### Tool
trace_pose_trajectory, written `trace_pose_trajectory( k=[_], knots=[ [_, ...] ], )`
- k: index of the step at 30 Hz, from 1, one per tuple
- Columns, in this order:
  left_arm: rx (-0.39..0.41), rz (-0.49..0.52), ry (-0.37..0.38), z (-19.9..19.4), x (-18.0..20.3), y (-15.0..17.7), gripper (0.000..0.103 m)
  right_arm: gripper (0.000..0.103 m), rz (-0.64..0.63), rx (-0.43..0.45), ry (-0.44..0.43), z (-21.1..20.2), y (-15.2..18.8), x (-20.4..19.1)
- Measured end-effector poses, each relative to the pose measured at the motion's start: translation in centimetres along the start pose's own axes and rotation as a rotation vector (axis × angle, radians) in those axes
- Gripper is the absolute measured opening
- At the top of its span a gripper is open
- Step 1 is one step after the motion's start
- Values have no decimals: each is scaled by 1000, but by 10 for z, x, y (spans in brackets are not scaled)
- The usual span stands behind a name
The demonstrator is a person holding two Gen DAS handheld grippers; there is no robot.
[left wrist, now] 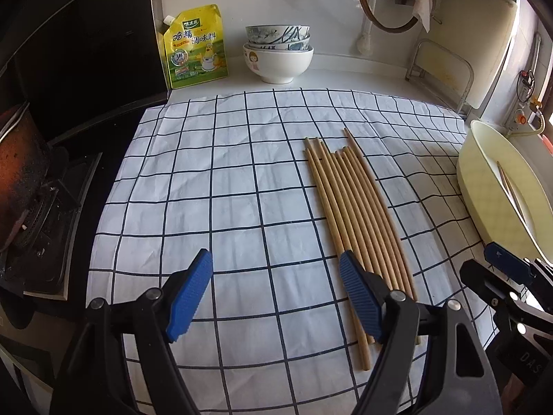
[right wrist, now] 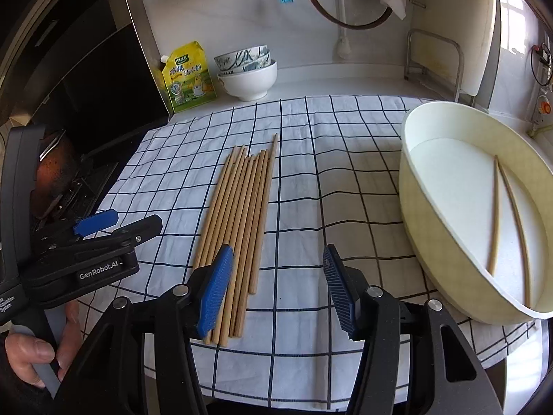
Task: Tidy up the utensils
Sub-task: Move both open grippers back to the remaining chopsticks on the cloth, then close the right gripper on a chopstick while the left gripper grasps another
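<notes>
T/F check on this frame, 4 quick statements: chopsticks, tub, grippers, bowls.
1. Two chopsticks lie in the tub. True.
2. The right gripper holds a chopstick. False: open, nothing between its fingers.
3. The loose chopsticks lie side by side on the checked cloth. True.
4. The bowls sit inside the tub. False: stacked on the counter behind the cloth, beside the yellow pouch.

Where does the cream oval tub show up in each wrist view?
Left wrist: cream tub at the right edge, partly cut off, a chopstick inside.
Right wrist: cream tub fills the right side, two chopsticks inside.
Shared landmark: the row of chopsticks on the checked cloth.
</notes>
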State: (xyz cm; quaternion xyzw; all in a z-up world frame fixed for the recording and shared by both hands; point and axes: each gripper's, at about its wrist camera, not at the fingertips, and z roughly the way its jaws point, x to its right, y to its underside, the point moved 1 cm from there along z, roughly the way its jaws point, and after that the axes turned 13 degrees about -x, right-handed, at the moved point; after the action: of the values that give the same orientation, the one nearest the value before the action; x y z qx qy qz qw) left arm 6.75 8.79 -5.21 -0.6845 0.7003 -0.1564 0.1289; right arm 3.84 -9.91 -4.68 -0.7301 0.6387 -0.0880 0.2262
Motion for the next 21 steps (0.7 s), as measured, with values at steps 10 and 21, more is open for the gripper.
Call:
trace_pose_trajectory(
  k=[10,21],
  knots=[
    [-48,-13,-1,30,-6,-10,75,52,15,-73,52,49,-30,2],
    [-80,-16,8,47,-9,-17,75,52,-2,-101,91,69,-41,1]
  ],
)
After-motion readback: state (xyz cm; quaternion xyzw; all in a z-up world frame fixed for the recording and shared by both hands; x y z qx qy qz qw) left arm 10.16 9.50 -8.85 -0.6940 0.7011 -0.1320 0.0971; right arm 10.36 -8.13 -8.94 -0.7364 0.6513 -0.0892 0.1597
